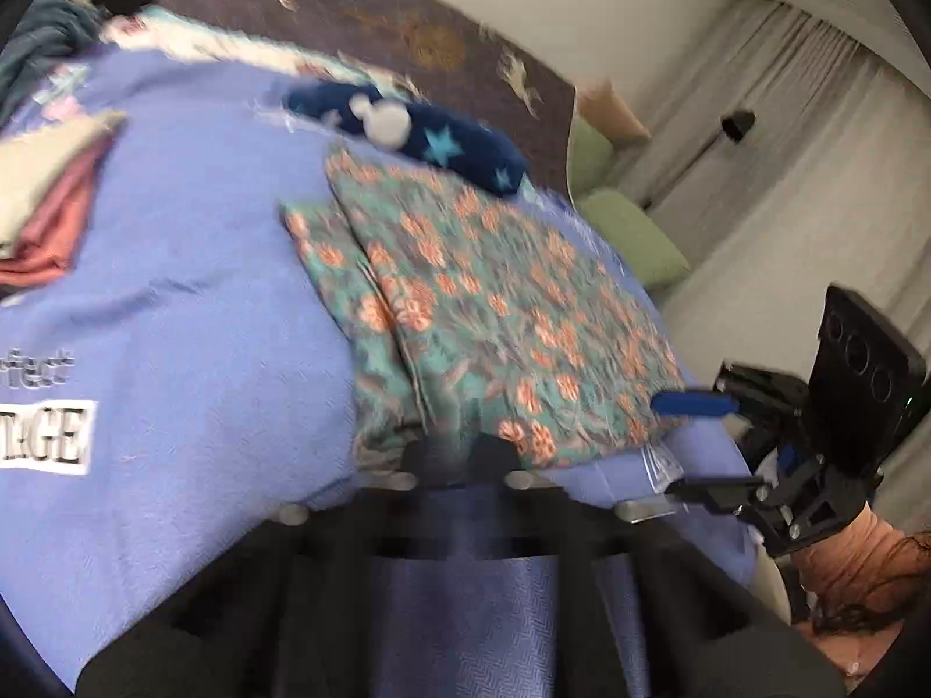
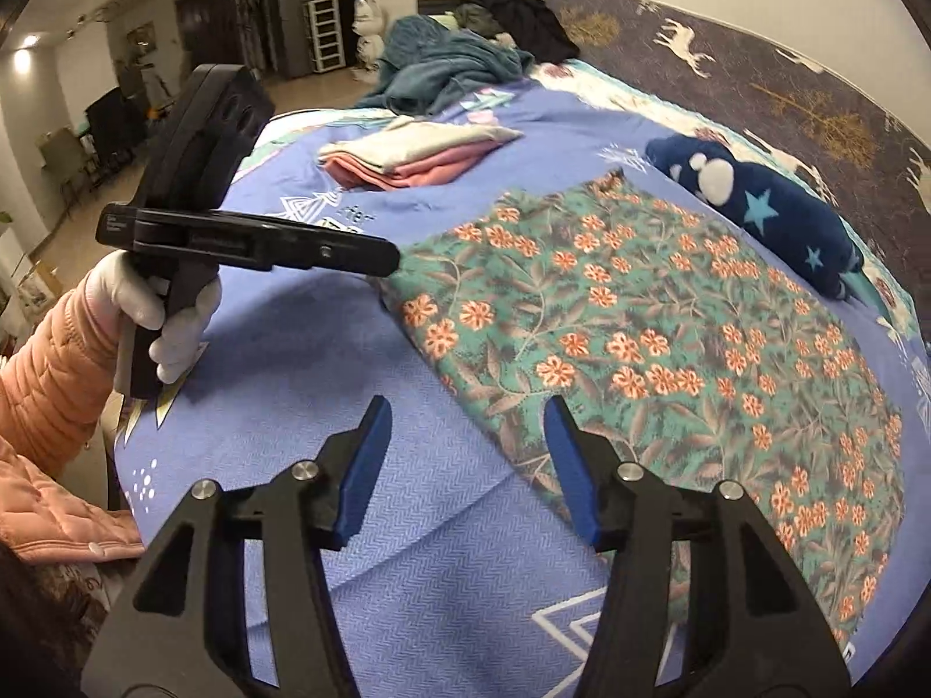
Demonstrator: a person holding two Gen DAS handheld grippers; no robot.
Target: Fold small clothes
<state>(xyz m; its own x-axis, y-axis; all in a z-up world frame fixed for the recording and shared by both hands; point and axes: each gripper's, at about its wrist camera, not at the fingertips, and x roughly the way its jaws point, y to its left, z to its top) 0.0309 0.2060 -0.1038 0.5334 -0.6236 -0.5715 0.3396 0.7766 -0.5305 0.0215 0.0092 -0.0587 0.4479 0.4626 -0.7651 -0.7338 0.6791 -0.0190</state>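
While your left gripper (image 2: 390, 259) sits closed and empty, the right gripper (image 2: 462, 465) gapes over one floral garment (image 2: 669, 349); one folded stack (image 2: 407, 160) and one starry plush (image 2: 774, 221) sit beyond.

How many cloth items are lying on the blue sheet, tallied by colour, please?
Floral green and orange: 1, the floral garment
Navy with stars: 1, the starry fleece piece
Pink: 1, the folded pink garment
Pale grey: 1, the folded grey garment on top of the pink one
Teal: 1, the crumpled teal blanket
Total: 5
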